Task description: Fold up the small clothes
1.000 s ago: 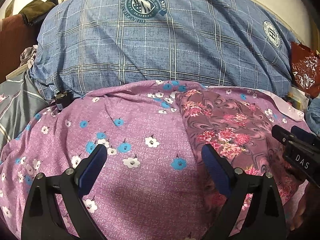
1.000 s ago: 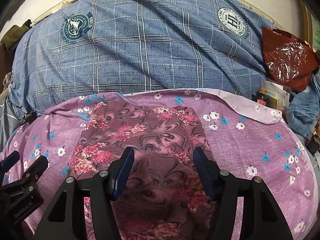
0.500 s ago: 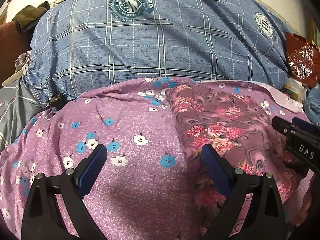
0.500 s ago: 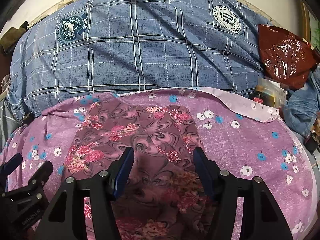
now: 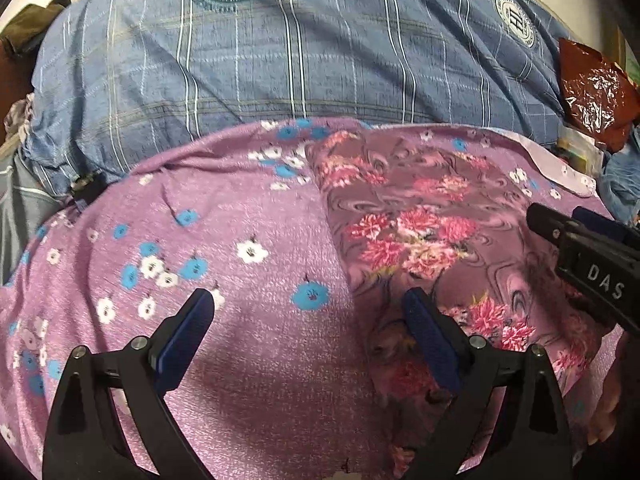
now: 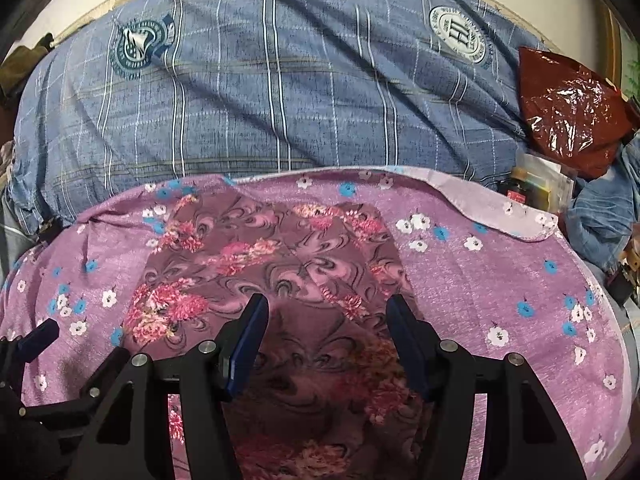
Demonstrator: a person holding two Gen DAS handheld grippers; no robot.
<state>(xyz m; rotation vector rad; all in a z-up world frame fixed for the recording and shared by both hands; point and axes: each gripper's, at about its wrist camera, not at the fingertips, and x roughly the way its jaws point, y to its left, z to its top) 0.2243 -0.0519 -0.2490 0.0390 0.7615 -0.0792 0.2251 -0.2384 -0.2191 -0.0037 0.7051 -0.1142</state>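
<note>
Small dark-pink flowery cloth (image 6: 272, 264) lying flat on a light purple sheet with blue and white flowers (image 5: 240, 240), spread over what looks like a bed. Probably laid out smooth so that folding comes out neat. Near end of the cloth reaching down under the right gripper (image 6: 326, 320), between its spread blue pads.

Right gripper hanging just over the cloth, jaws spread wide, holding nothing. Cannot tell if the tips touch the cloth. Seems lined up with the middle of the cloth, maybe to pick up the near edge.

Left gripper (image 5: 310, 314) off to the side, jaws spread wide too, holding nothing. One pad over the purple sheet, the other right at the left edge of the cloth. Likely waiting there to help grab that side. Black front of the right gripper showing at the right edge of the left view.

Big blue checked blanket (image 6: 280, 92) bunched up behind the sheet, well away from the cloth. Shiny red-brown plastic bag (image 6: 568, 108) at the far right corner, out of the way.

No fold started yet, by the look of things.
</note>
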